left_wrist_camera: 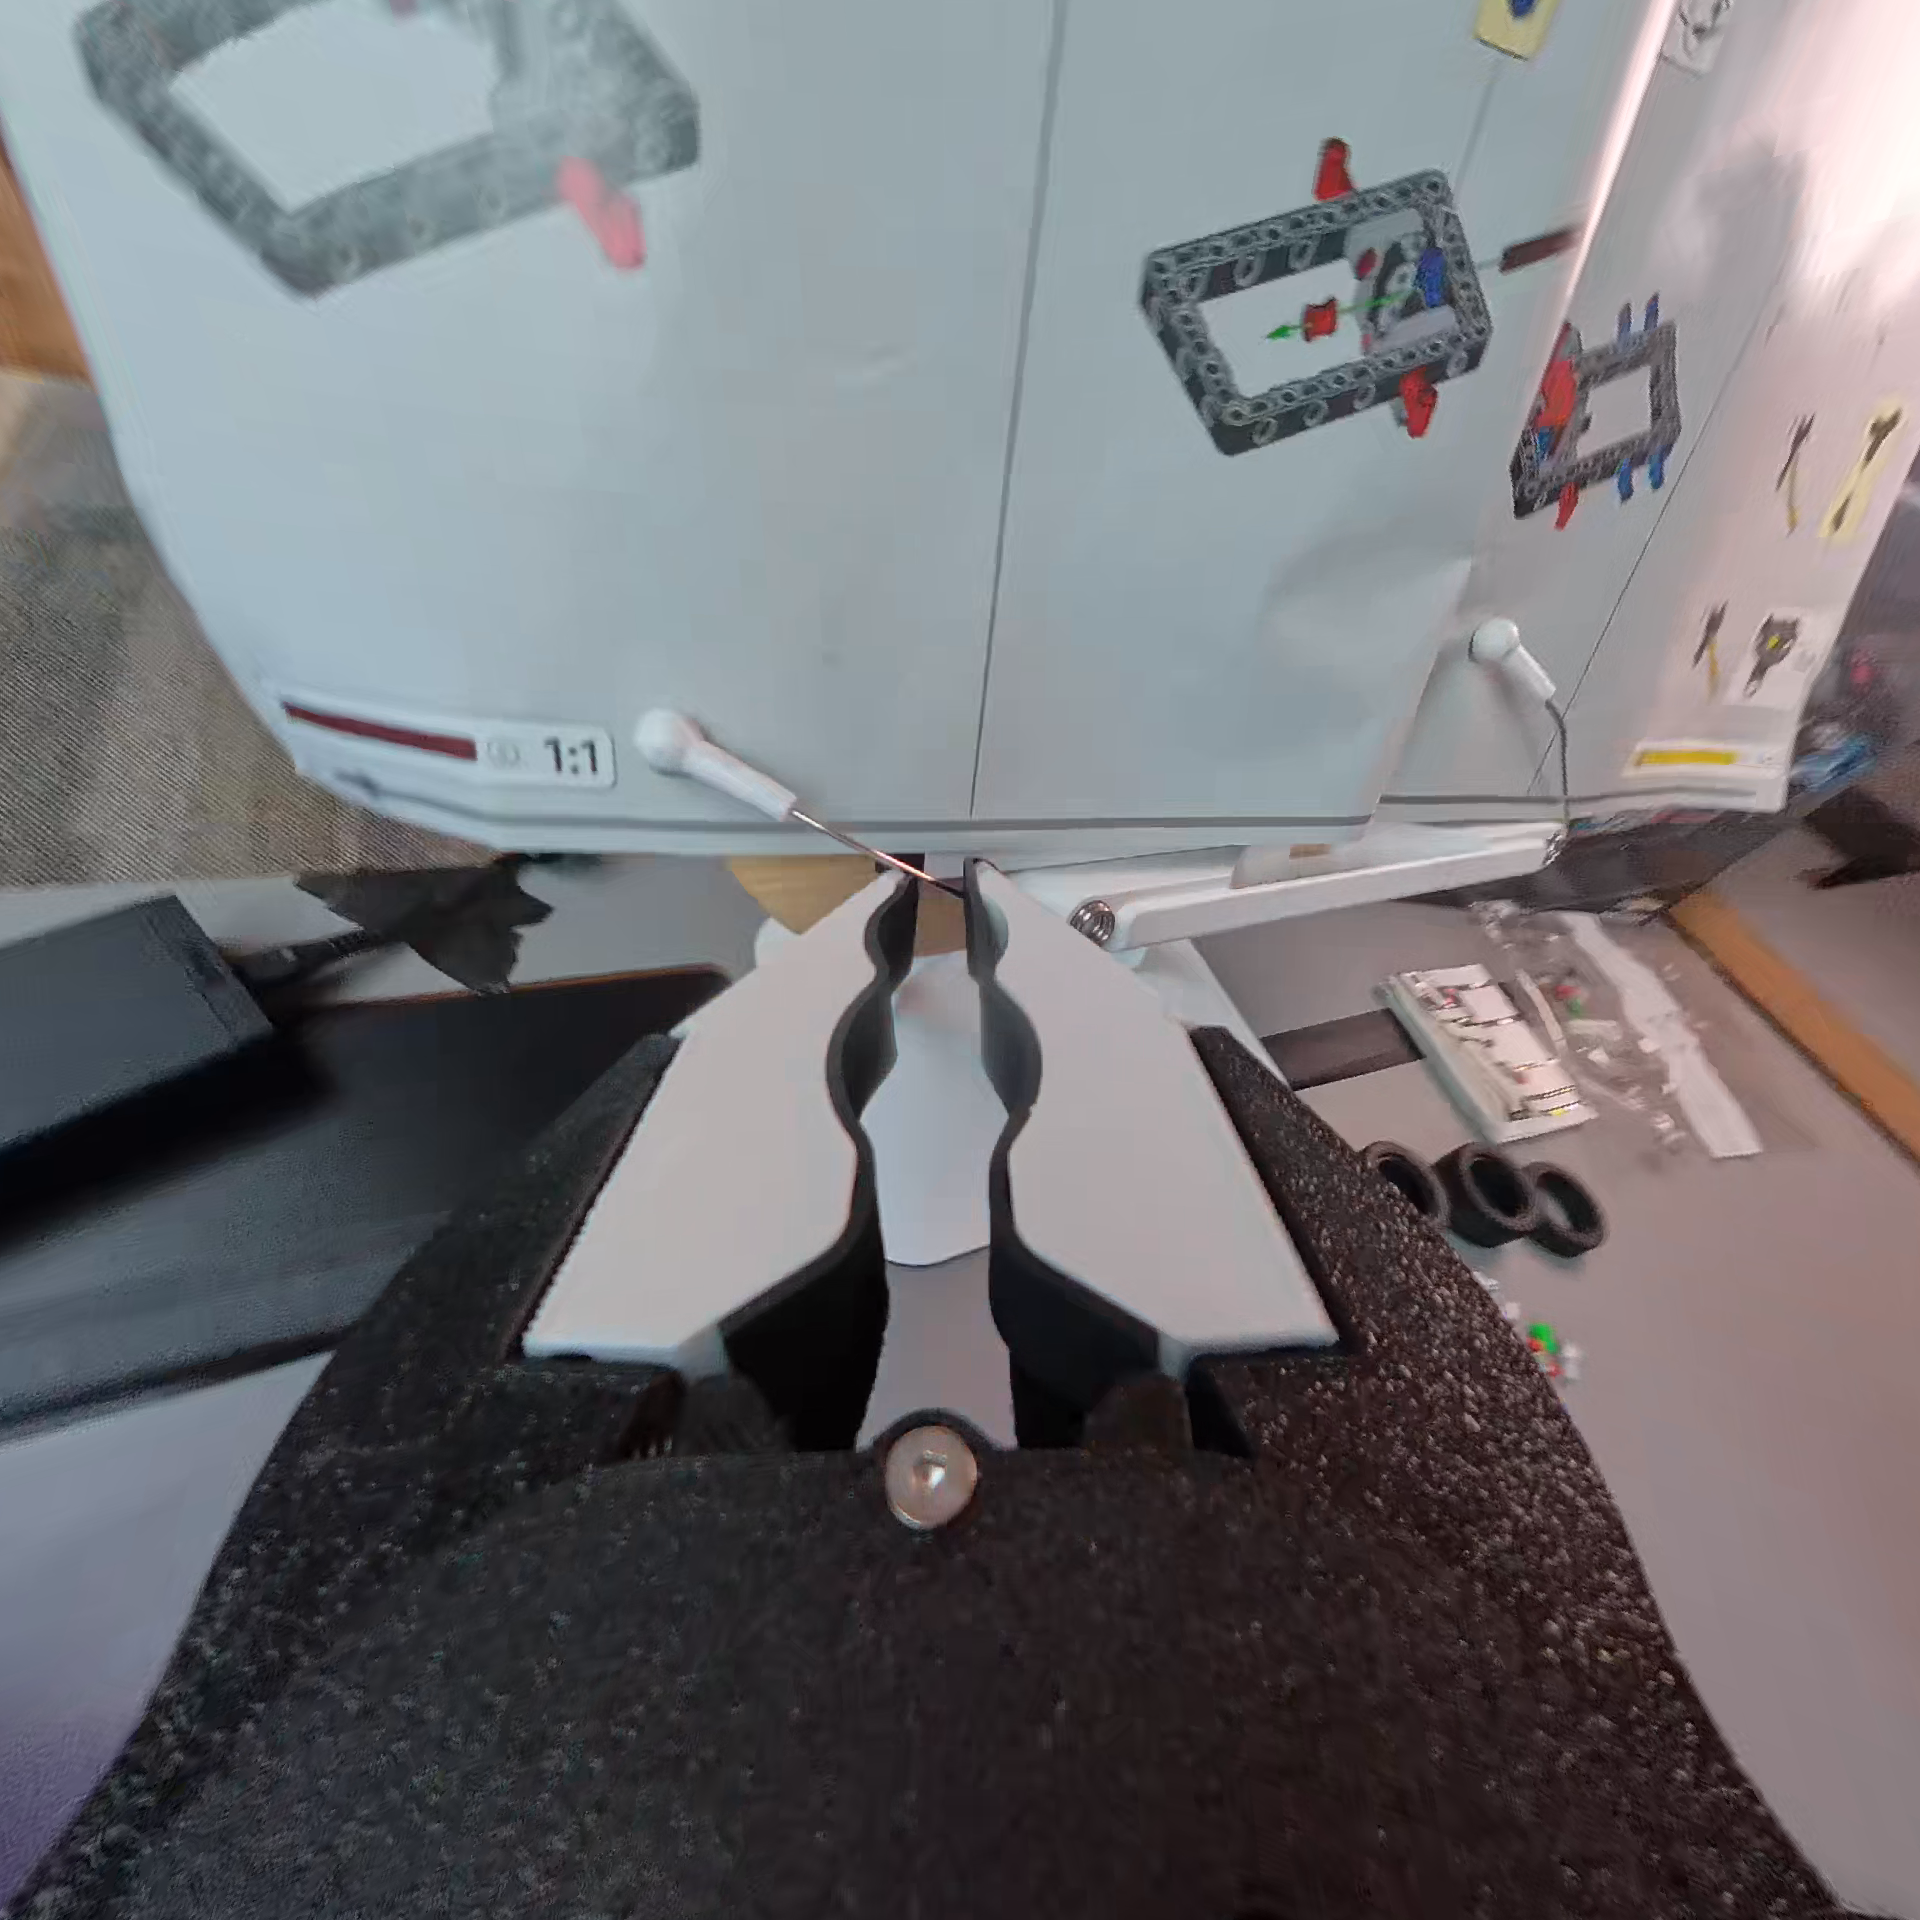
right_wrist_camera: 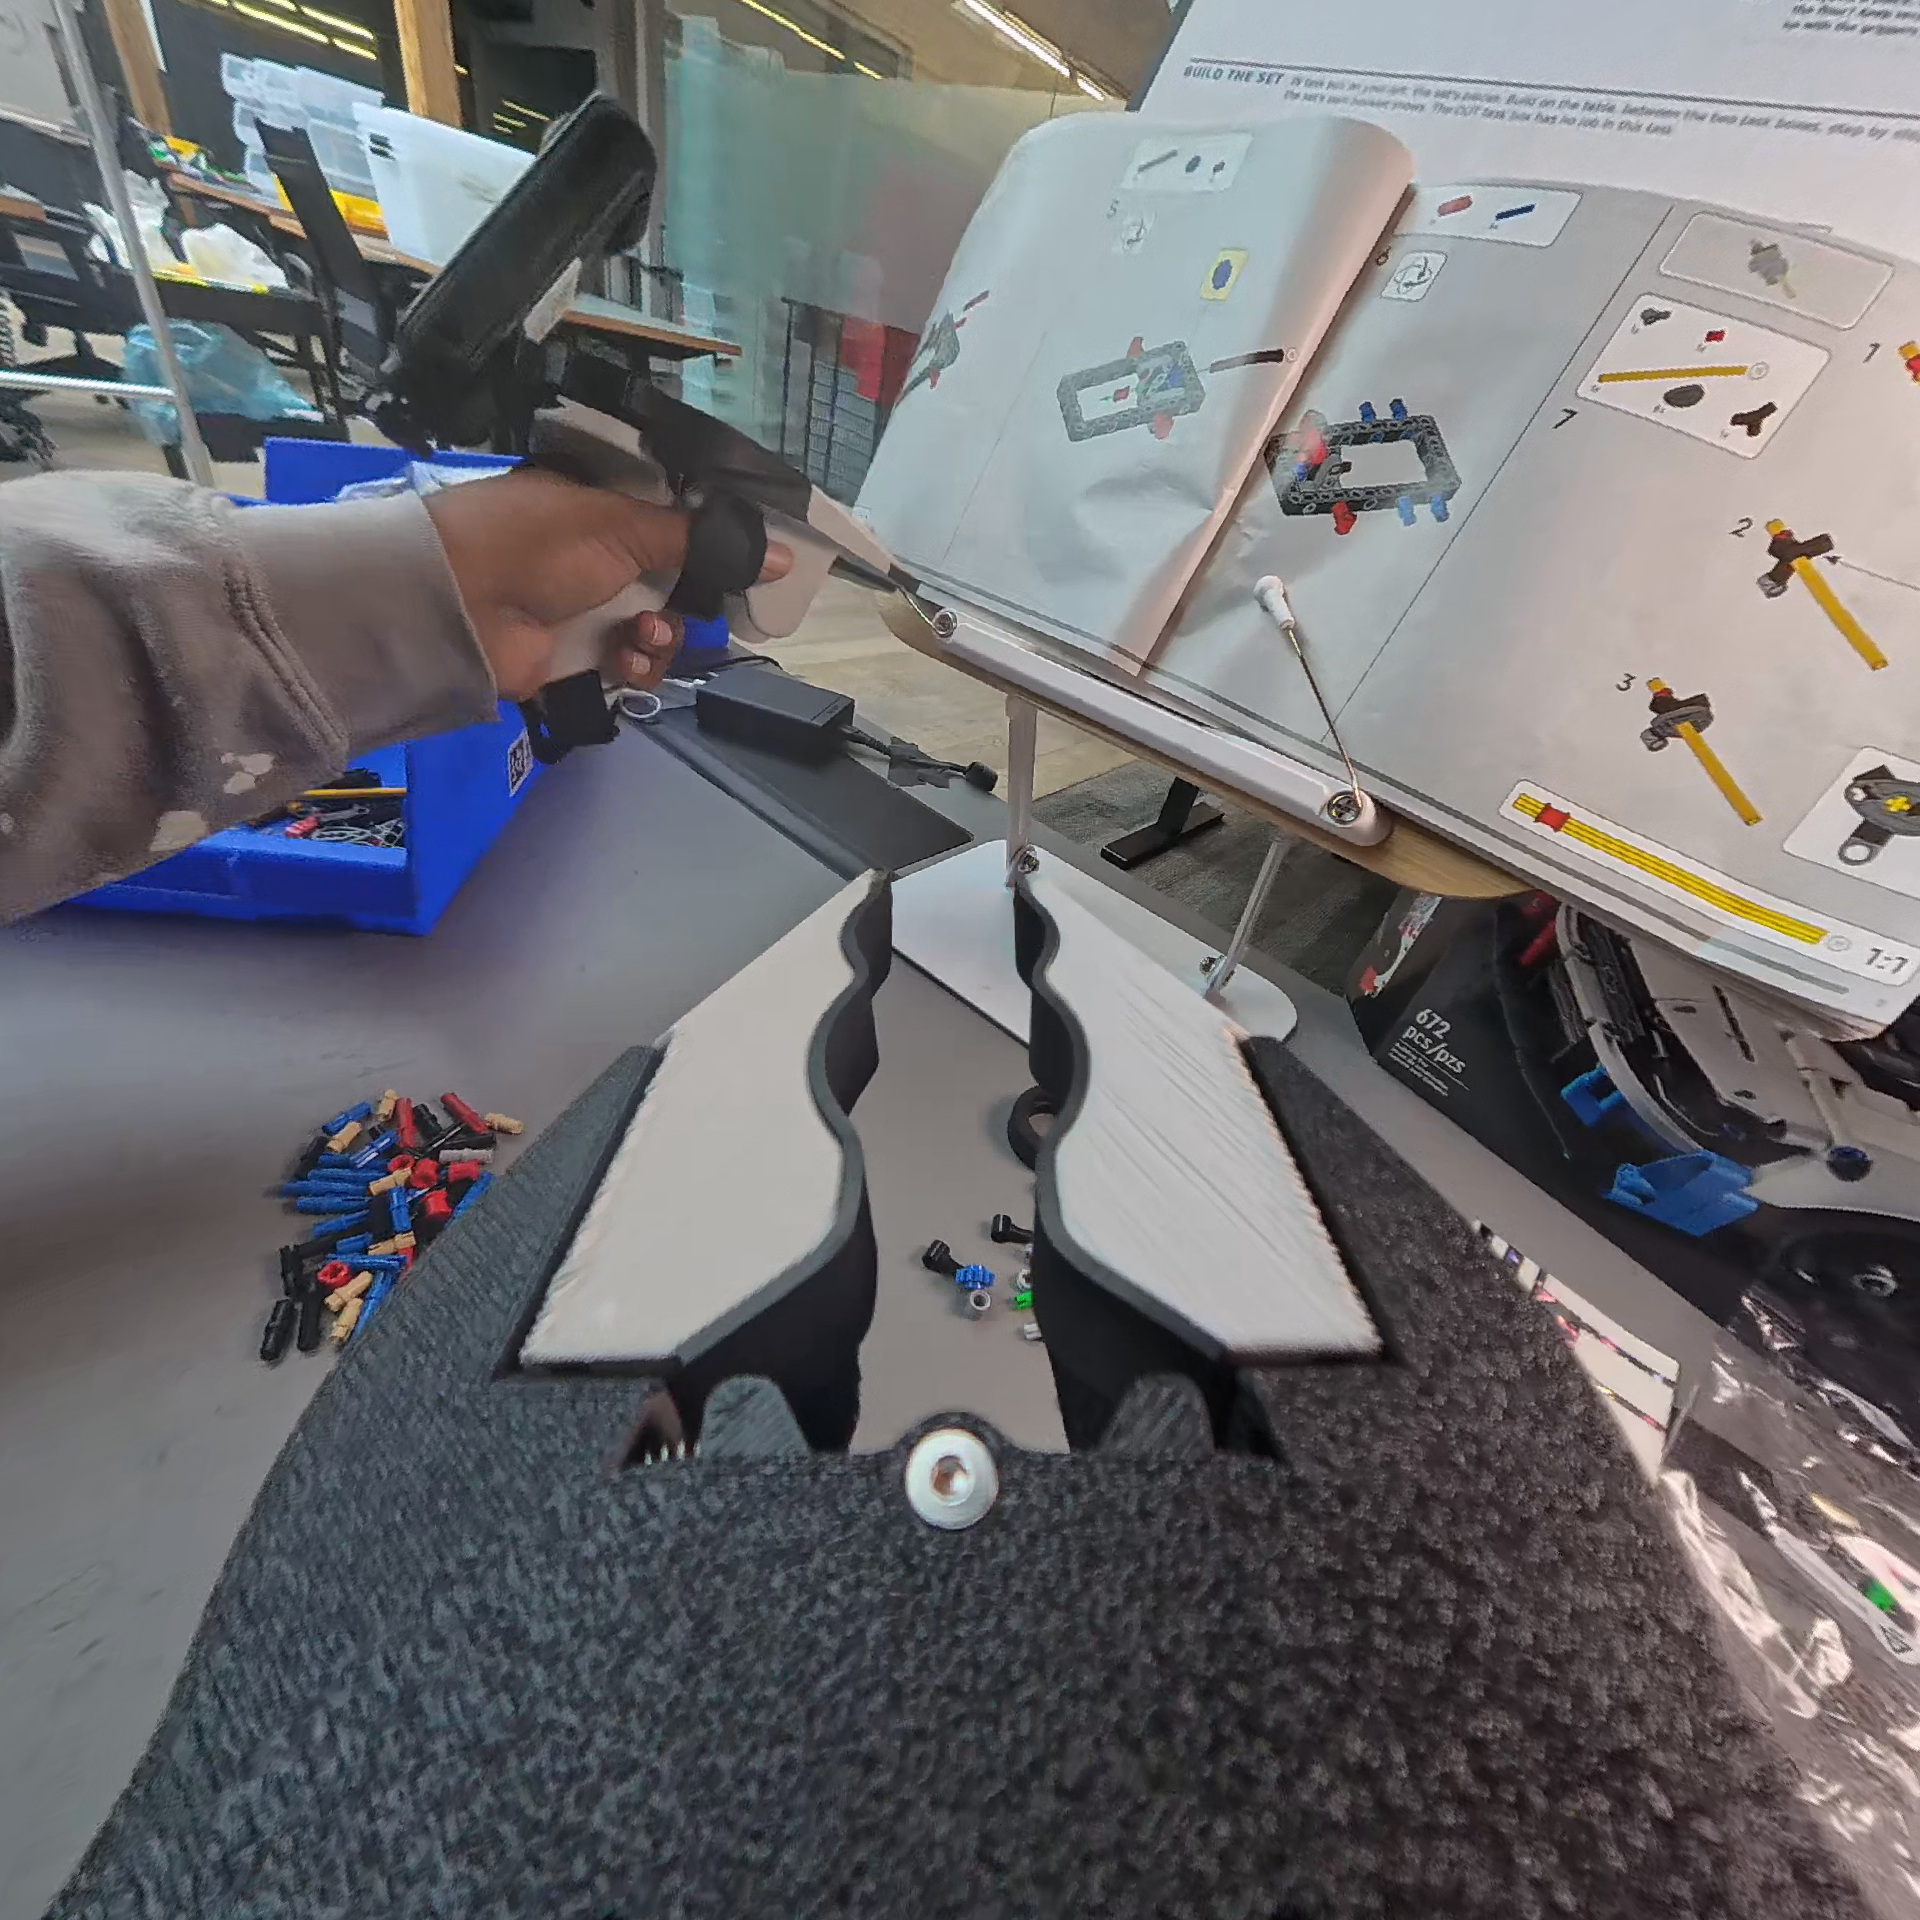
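An open instruction booklet (left_wrist_camera: 831,520) rests on a white-and-wood book stand (left_wrist_camera: 1320,883). My left gripper (left_wrist_camera: 938,896) is at the stand's lower ledge, its jaws nearly together on the thin wire of the left page holder (left_wrist_camera: 717,769). The right wrist view shows this gripper (right_wrist_camera: 894,582) held by a hand at the ledge's left end, with the booklet's (right_wrist_camera: 1558,520) left page curling up. The right page holder (right_wrist_camera: 1273,603) presses the right page. My right gripper (right_wrist_camera: 951,904) is open and empty above the grey table, in front of the stand's base plate (right_wrist_camera: 956,935).
A pile of blue, red, black and tan pins (right_wrist_camera: 384,1195) lies front left. Small parts (right_wrist_camera: 977,1278) and a black tyre (right_wrist_camera: 1034,1127) lie under my right gripper. A blue bin (right_wrist_camera: 436,831), a power adapter (right_wrist_camera: 774,707), a black set box (right_wrist_camera: 1455,1039), tyres (left_wrist_camera: 1486,1195) and plastic bags (left_wrist_camera: 1621,1029) surround the stand. My right fingertips sit around 30 cm from my left ones.
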`<act>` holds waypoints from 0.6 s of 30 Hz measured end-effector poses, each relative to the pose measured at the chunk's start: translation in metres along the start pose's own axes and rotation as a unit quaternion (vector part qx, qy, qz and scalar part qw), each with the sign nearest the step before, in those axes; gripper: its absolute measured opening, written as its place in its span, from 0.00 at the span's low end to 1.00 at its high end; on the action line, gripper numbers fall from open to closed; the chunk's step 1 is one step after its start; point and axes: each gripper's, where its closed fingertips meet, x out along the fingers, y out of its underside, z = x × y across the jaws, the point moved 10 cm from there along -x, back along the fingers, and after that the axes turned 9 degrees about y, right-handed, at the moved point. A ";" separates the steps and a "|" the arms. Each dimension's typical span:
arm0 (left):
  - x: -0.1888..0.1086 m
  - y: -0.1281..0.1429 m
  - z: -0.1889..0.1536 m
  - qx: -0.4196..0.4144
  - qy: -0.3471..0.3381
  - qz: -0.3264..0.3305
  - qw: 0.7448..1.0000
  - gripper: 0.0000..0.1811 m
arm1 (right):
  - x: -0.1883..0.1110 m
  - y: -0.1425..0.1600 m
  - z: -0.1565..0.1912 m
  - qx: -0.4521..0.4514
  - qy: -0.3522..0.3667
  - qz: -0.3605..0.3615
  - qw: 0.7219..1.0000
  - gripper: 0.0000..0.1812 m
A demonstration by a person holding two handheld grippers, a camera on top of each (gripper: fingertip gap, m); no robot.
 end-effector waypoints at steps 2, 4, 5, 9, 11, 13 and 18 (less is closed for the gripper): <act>-0.005 0.010 0.010 -0.121 0.030 -0.023 0.992 0.05 | 0.002 0.002 0.000 0.010 -0.004 0.004 1.000 0.13; -0.014 0.016 0.013 -0.170 0.042 -0.054 0.983 0.09 | 0.002 0.002 0.001 0.004 -0.004 0.004 1.000 0.13; -0.020 0.017 0.012 -0.185 0.049 -0.074 0.979 0.11 | 0.002 0.002 0.002 -0.002 -0.003 0.004 1.000 0.13; -0.041 0.005 -0.002 -0.132 0.041 -0.153 0.978 0.18 | 0.005 0.003 0.002 -0.008 0.000 0.004 1.000 0.13; -0.047 -0.012 -0.009 -0.042 -0.008 -0.164 0.985 0.23 | 0.012 0.003 -0.003 -0.014 0.009 0.002 1.000 0.13; -0.046 -0.028 -0.011 0.020 -0.042 -0.147 0.988 0.29 | 0.030 0.001 -0.015 -0.030 0.031 0.004 0.999 0.13; -0.026 -0.051 -0.002 0.056 -0.065 -0.099 0.991 0.44 | 0.116 -0.016 -0.061 -0.076 0.096 0.013 0.992 0.14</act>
